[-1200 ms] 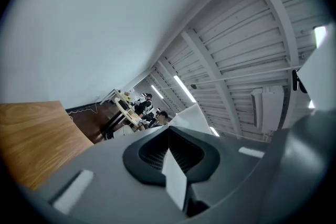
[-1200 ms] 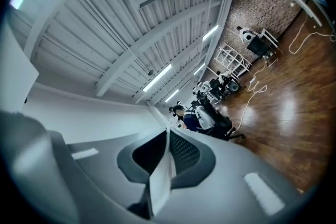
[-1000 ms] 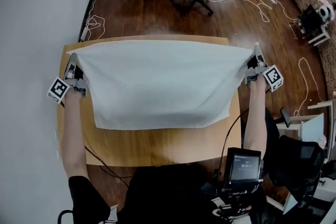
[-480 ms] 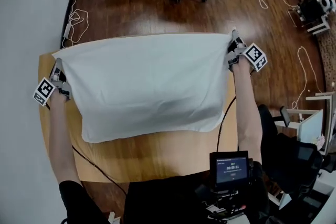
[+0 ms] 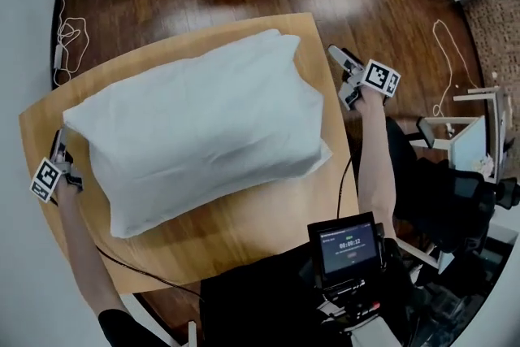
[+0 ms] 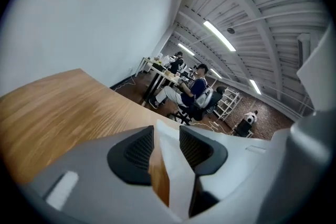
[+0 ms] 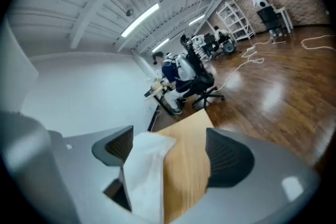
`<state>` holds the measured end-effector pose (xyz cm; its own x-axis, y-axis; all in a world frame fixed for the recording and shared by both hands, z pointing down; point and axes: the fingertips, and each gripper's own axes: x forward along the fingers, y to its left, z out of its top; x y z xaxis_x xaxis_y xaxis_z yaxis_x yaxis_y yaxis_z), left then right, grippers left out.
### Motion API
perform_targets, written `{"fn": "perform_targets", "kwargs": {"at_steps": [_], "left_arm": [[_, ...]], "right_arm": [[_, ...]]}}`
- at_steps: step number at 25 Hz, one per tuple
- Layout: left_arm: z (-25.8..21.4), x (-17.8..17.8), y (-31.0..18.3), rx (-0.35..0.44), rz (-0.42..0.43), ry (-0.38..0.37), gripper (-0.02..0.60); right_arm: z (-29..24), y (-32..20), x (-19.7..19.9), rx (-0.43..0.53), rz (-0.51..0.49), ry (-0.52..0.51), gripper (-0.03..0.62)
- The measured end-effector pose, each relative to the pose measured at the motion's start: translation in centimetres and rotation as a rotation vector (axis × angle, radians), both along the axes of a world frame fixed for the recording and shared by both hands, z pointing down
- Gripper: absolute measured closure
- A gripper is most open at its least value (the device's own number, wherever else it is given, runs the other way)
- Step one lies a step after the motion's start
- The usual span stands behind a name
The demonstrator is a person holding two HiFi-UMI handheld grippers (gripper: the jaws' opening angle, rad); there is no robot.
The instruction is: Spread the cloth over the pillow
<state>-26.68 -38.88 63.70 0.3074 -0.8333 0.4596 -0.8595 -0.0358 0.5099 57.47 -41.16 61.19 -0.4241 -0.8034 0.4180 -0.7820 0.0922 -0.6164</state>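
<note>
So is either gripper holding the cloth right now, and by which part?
Neither grips it. Both are opening their jaws: a cloth corner sits loose between the left gripper's pads, another beside one pad of the right gripper.

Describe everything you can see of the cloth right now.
The cloth is white, thin-looking fabric, softly wrinkled, draped over the pillow on the wooden table, covering its top. One corner stands between the left gripper's opening jaws, unpinched; the right gripper's jaws, also opening, stand wide and do not press it.
</note>
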Motion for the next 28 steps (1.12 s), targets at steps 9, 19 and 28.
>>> {"fn": "perform_targets", "kwargs": {"at_steps": [9,19,28], "left_arm": [[1.2,12.2,7.3,-0.059,0.458,0.053,0.381],[-1.8,5.5,3.9,0.029,0.31,0.097,0.188],[0.8,8.4,-1.0,-0.186,0.297,-0.031,0.387]], "right_arm": [[3.5,14.4,-9.7,-0.151,-0.435,-0.13,0.557],[4.8,12.5,-1.4,-0.28,-0.172,0.125,0.189],[4.4,-5.0,-14.4,-0.217,-0.281,-0.015,0.353]]}}
